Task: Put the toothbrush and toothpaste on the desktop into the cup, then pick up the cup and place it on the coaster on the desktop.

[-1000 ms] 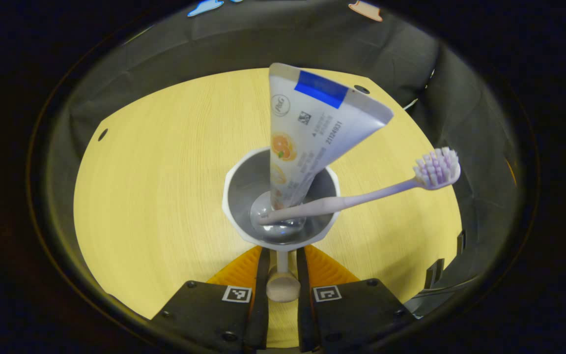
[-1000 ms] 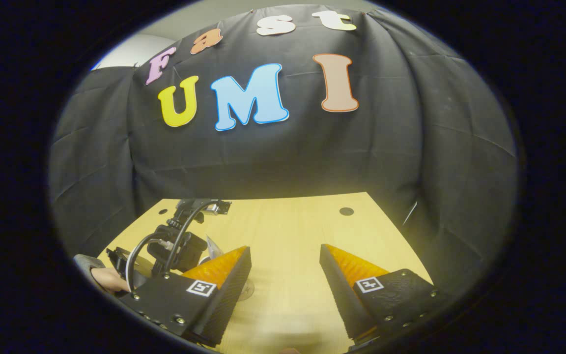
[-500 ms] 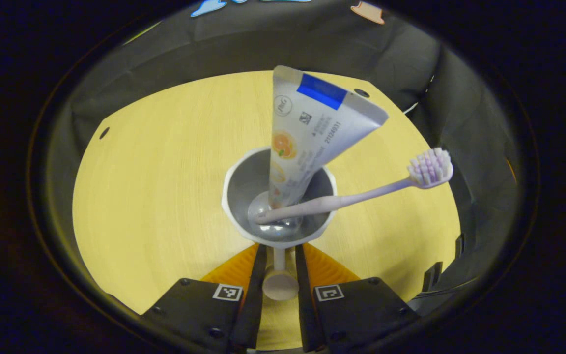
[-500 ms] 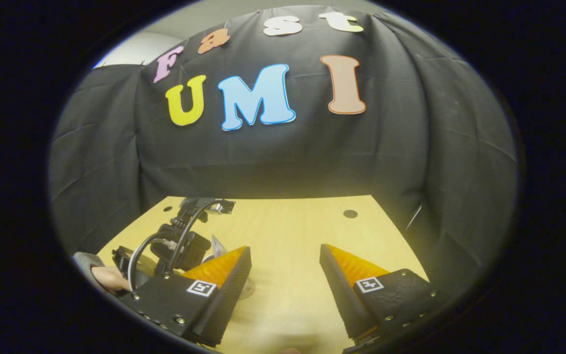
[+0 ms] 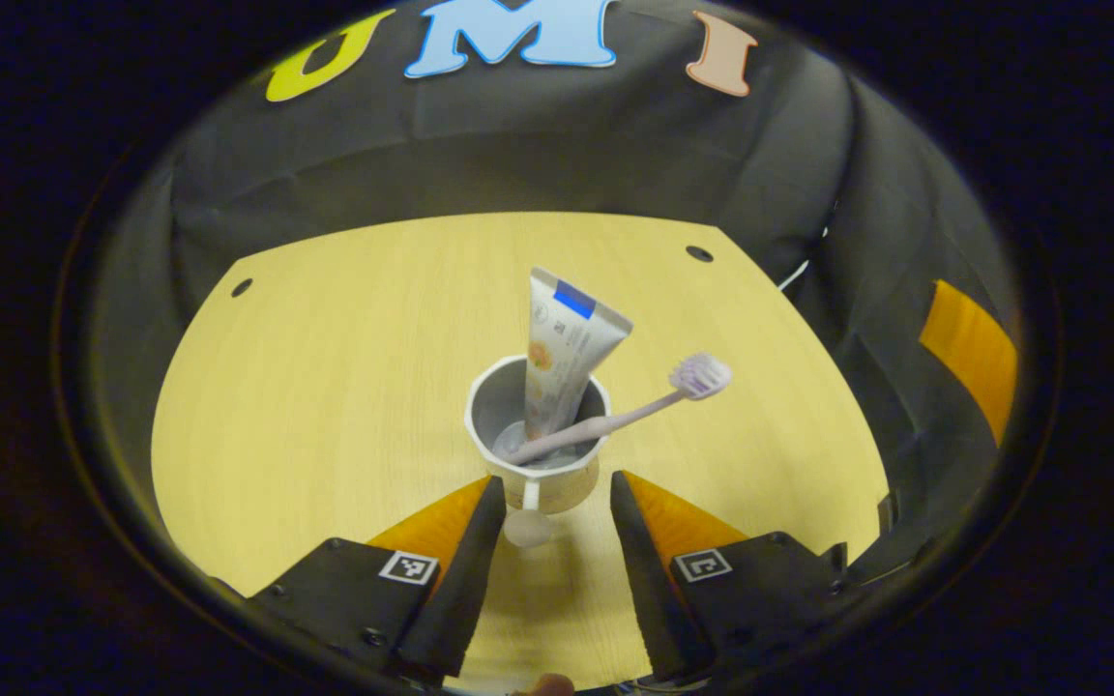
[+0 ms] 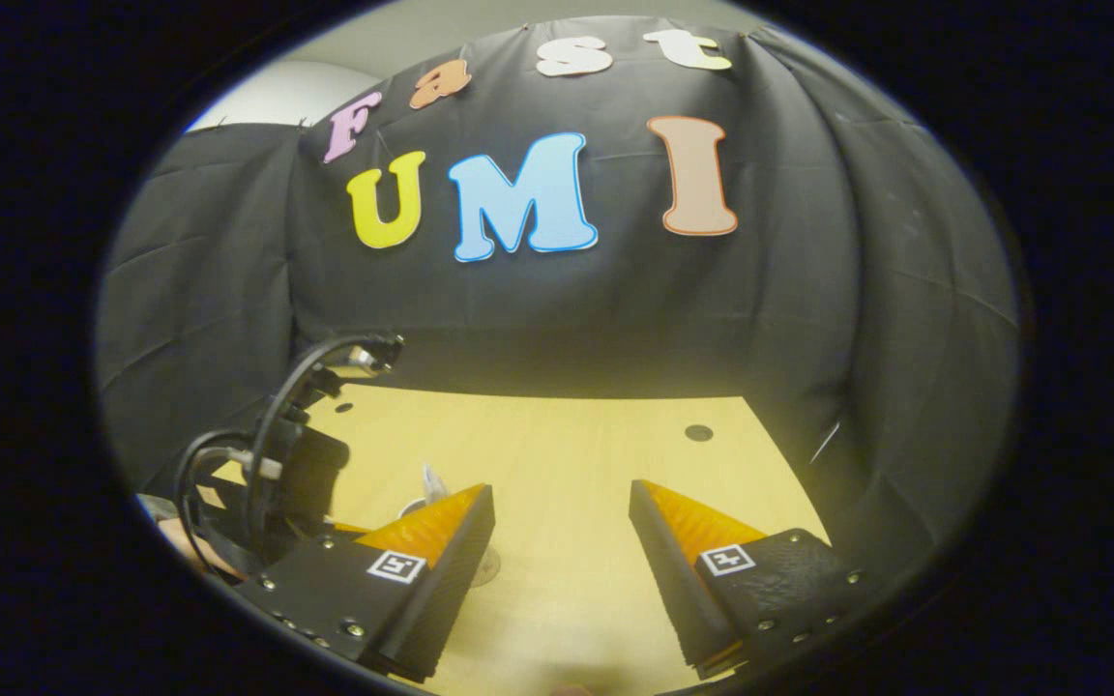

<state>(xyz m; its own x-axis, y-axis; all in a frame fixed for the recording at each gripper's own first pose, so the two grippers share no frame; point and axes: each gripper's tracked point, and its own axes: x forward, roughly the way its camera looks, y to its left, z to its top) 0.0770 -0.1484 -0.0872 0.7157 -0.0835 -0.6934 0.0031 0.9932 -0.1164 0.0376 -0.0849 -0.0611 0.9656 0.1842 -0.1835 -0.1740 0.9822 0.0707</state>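
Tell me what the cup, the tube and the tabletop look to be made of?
Cup: likely smooth plastic, pale outside, grey inside, with a glossy glint at the bottom. Tube: probably soft printed plastic, flat crimped top. Tabletop: pale wood or wood-look laminate, fine straight grain, matte.

The toothpaste [image 5: 559, 350] tube, standing just above the middle of the left gripper view, carries print and a small round logo near its top, all too small to read. Square black-and-white coded markers [image 5: 409, 567] sit on the gripper bodies at the bottom of both views; they carry no letters.
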